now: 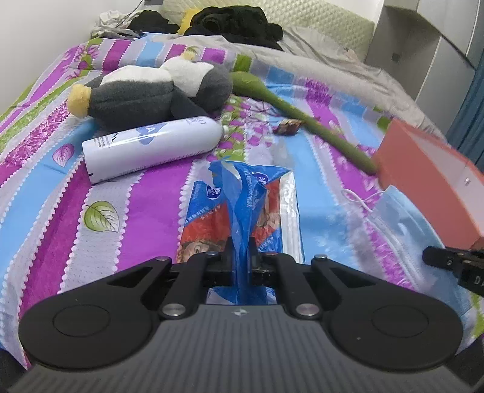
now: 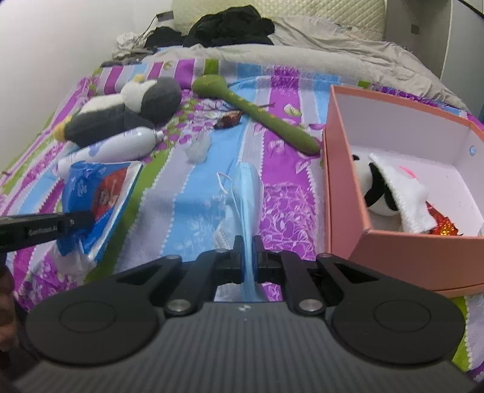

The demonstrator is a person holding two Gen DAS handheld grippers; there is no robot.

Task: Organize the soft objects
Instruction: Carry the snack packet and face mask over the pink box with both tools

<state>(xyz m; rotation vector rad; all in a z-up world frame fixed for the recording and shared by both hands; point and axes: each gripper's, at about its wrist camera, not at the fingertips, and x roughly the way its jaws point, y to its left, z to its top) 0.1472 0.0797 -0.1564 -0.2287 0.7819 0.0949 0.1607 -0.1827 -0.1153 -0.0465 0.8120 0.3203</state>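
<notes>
Two soft things are pinched at once: the left tool [image 1: 242,257] has its fingers pressed together on a crumpled blue plastic tissue pack with a red printed panel [image 1: 239,205], whose loose blue film runs up between the pads while the rest of the pack sits on the striped purple, blue and grey bedspread [image 1: 145,211]; the right tool [image 2: 248,254] is clamped on a pale blue pleated face mask [image 2: 246,193], which stretches away from the fingers over the bedspread with its white ear loop [image 2: 222,181] trailing to the left. Just to the right of the mask stands an open salmon-pink cardboard box with a white inside [image 2: 341,187], and in it lie a small black-and-white plush panda [image 2: 373,187], a white fleecy cloth [image 2: 405,199] draped partly over it and a bit of shiny red foil [image 2: 444,226] at the near wall. Farther up the bed, a long green plush stem with a bulb-shaped head [image 1: 272,96] lies diagonally with its thin end at the box, a small brown wrapper [image 1: 287,125] beside it. Left of that, a white cylindrical spray can [image 1: 151,148] lies on its side, touching a grey, white and yellow plush penguin [image 1: 151,90]. Beyond, dark clothing [image 1: 230,21] is heaped on a rumpled grey blanket [image 1: 317,60] near the headboard.
</notes>
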